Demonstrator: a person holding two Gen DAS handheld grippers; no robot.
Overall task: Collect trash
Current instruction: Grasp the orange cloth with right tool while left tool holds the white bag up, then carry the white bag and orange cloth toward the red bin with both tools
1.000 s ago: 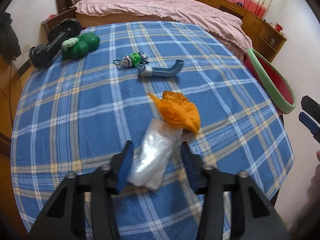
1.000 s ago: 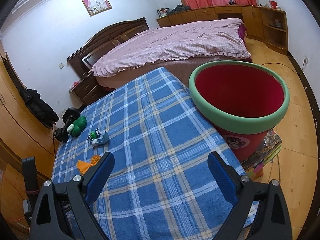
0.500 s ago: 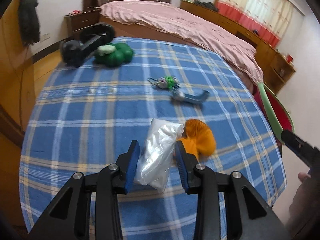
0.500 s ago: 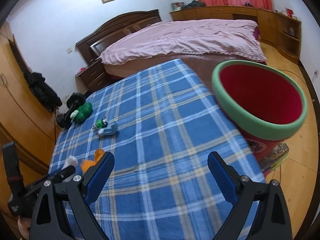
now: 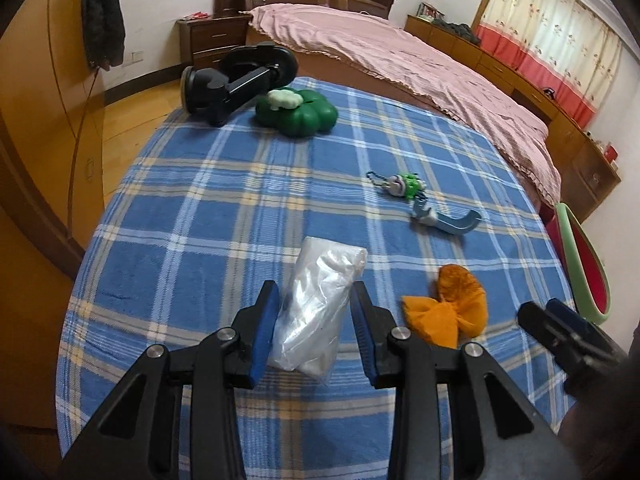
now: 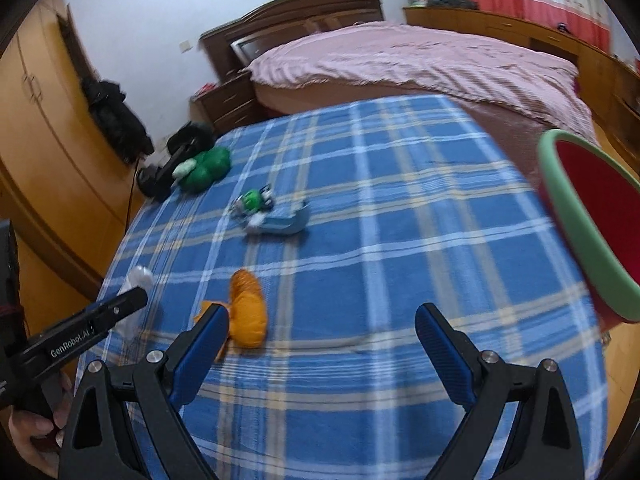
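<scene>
Left gripper (image 5: 314,318): pinched shut on the clear plastic bag (image 5: 318,308), both blue pads pressing its sides; bag's far end stuck out past the fingertips, over the tablecloth.
Right gripper (image 6: 320,344): spread wide, holding nothing, low over the near part of the table with its left finger (image 6: 200,346) just beside the orange wrapper.
Orange wrapper (image 6: 246,312): crumpled on the cloth, to the right of the bag, apart from it in the left wrist view.
Bin (image 6: 588,224): red inside with a green rim, standing off the table's right edge, rim tilted in view, mouth open.
Table (image 5: 208,216): round, under a blue plaid cloth; a broad bare stretch of cloth lay between the wrapper and the right edge by the bin.
Keychain toy (image 5: 404,186): green and white, mid-table, touching or just beside the blue hook (image 5: 448,222).
Green clover toy (image 5: 298,112): at the far left edge, against the black phone mount (image 5: 236,80), which overhung that edge.
Bed (image 5: 400,60): pink cover, just beyond the table's far edge.
Wardrobe (image 6: 36,128): wooden, close along the left side.
</scene>
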